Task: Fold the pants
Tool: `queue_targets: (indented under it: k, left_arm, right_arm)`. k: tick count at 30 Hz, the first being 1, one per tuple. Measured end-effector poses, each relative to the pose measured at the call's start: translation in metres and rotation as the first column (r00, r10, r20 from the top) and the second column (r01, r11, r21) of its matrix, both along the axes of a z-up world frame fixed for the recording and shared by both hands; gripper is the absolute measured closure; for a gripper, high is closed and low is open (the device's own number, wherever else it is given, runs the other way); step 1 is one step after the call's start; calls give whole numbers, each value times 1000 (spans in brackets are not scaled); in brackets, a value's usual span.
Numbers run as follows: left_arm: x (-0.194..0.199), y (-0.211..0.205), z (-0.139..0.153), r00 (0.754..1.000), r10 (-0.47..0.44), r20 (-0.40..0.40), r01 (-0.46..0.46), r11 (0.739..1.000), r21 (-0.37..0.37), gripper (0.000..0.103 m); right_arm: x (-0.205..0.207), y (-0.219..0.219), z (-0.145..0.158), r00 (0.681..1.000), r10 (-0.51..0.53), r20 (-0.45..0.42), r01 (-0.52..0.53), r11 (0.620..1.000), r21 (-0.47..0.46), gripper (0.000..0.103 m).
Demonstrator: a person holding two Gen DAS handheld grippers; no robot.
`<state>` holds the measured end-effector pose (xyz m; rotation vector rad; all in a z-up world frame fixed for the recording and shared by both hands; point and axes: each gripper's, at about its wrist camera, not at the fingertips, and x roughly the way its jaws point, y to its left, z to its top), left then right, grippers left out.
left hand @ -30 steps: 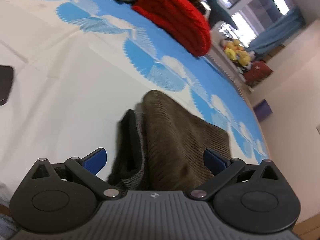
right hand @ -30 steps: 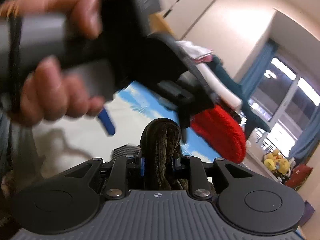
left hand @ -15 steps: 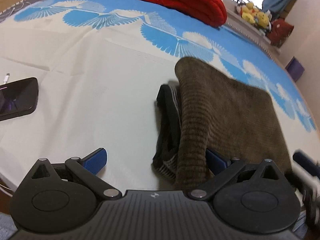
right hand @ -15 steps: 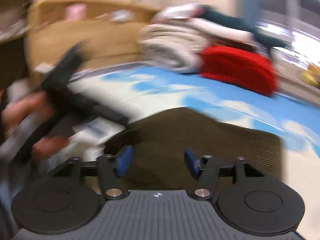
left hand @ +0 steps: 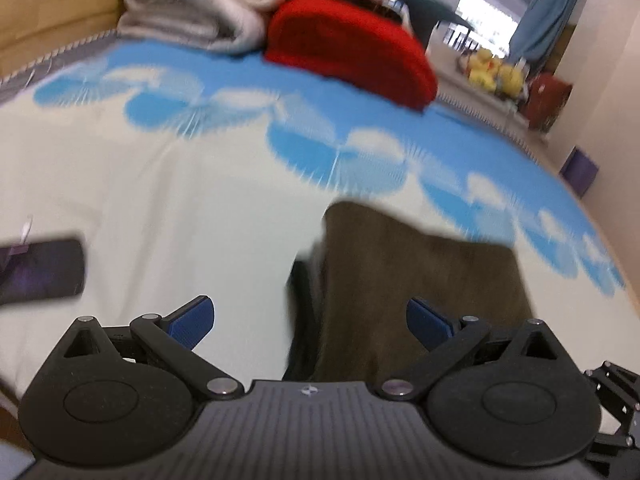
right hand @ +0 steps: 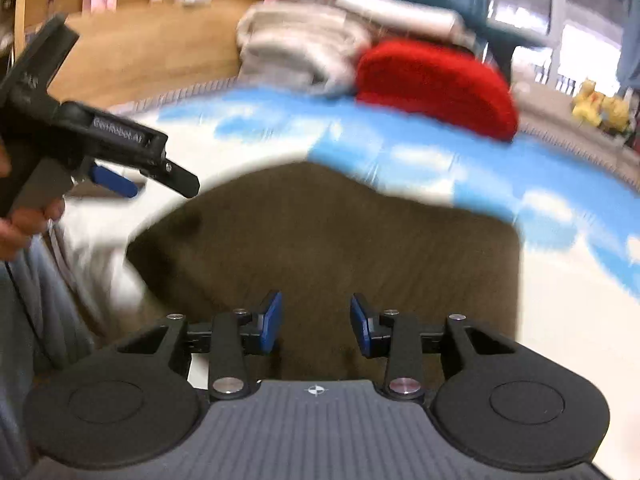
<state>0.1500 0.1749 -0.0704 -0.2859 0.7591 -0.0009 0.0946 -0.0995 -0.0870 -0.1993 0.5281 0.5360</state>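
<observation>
The brown corduroy pants lie folded into a flat rectangle on the bed, with a dark waistband edge showing on their left side. My left gripper hovers open over the near left edge of the pants and holds nothing. The right wrist view shows the same pants spread below my right gripper. Its jaws stand apart and are closing, and the blue pads press on nothing. The left gripper also appears at upper left there, in a person's hand.
A dark phone lies on the sheet at left. A red blanket and folded pale blankets sit at the head of the bed by a wooden headboard. Yellow plush toys are at far right. A jeans-clad leg is at left.
The right gripper was shut on the bunched pants; it has let go and swung back, and the pants lie flat. The left gripper has risen and rolled level, still open.
</observation>
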Motion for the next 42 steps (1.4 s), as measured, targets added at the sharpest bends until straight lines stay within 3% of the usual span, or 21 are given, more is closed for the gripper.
queue_targets:
  k: [4,6,9,11,13,16,18,20,23,25,27,29,32,35,37,39,42]
  left_arm:
    - [41,-27,6,998,-36,45,34,998,56,0]
    - [63,-38,-9,1000,-29,-8,30,993,117,0]
    - [79,-37,-45,994,19,-107,2,981,194,0]
    - [72,-20,-60,997,7,-78,2,994,110,0]
    - [72,-4,-66,995,-6,-96,7,1000,9,0]
    - [72,5,-64,992,6,-128,-10,999,-33,0]
    - [62,1,-52,990,16,-141,-17,1000,-5,0]
    - [48,-7,-41,990,-18,-141,26,998,53,0]
    - [20,-23,-50,986,-58,-159,75,992,102,0]
    - [10,-26,-62,983,-66,-170,77,995,62,0]
    - [8,-26,-60,984,-47,-170,55,998,41,0]
    - [7,-26,-53,986,-52,-160,60,997,50,0]
    - [10,-29,-37,991,-65,-113,75,994,86,0]
    - [29,-35,-34,990,-86,-112,98,989,109,0]
    - [48,-38,-47,981,-116,-157,132,987,96,0]
    - [60,-35,-68,970,-141,-197,152,987,43,0]
    - [67,-25,-74,965,-119,-233,107,992,-64,0]
  right_arm:
    - [41,-2,17,999,-11,51,12,1000,-15,64]
    - [67,-4,15,997,-44,70,47,998,-34,64]
    - [117,-20,-1,988,-157,2,157,987,-22,64]
    - [149,-32,-23,969,-228,-93,226,974,-35,60]
    - [170,-40,-60,949,-234,-213,223,972,-73,58]
    - [158,-28,-57,964,-221,-147,206,972,-114,58]
    - [138,-38,-39,968,-191,-166,189,982,-22,57]
    - [113,-47,-27,978,-129,-162,131,991,5,49]
    - [95,-40,-45,973,-57,-222,34,994,-108,40]
    - [82,-33,-65,988,-41,-146,17,987,-162,39]
    - [69,-29,-59,997,-17,-81,1,980,-201,38]
    - [69,-40,-49,995,-15,-101,1,990,-140,16]
    - [76,-65,-41,989,-71,-129,63,996,-70,10]
    - [95,-93,-48,946,-206,-251,218,976,21,7]
    - [119,-109,-67,858,-271,-437,335,939,75,7]
    - [132,-115,-87,781,-263,-567,388,915,111,4]
    - [134,-101,-88,825,-218,-522,314,944,103,1]
